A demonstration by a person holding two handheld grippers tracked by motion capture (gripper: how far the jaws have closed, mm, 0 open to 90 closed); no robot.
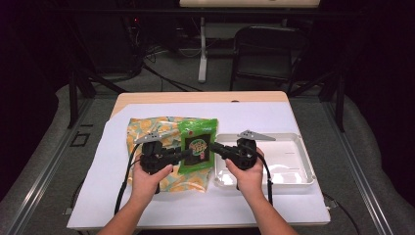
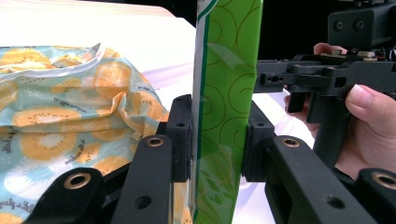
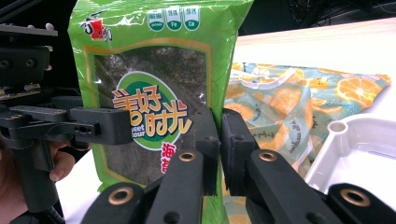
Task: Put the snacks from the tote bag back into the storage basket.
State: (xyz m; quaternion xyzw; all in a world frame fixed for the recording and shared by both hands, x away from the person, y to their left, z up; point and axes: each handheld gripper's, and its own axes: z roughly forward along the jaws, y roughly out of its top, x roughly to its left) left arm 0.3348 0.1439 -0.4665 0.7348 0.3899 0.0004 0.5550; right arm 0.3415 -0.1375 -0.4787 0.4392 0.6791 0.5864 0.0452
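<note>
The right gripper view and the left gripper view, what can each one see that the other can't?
Right gripper view alone: the front of the green snack packet, with its dark window and printed label, and a corner of the white tray. The right gripper is shut on the packet's edge.

Left gripper view alone: the packet's plain back with swirl patterns, between the pads of the left gripper, which press on it from both sides.

Both: the green packet held upright, the orange-print bag behind it, and the other hand's gripper.

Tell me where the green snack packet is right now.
In the high view the green snack packet is at the table's middle, gripped between the left hand-held gripper and right hand-held gripper, over the fruit-print bag, left of the white tray.
</note>
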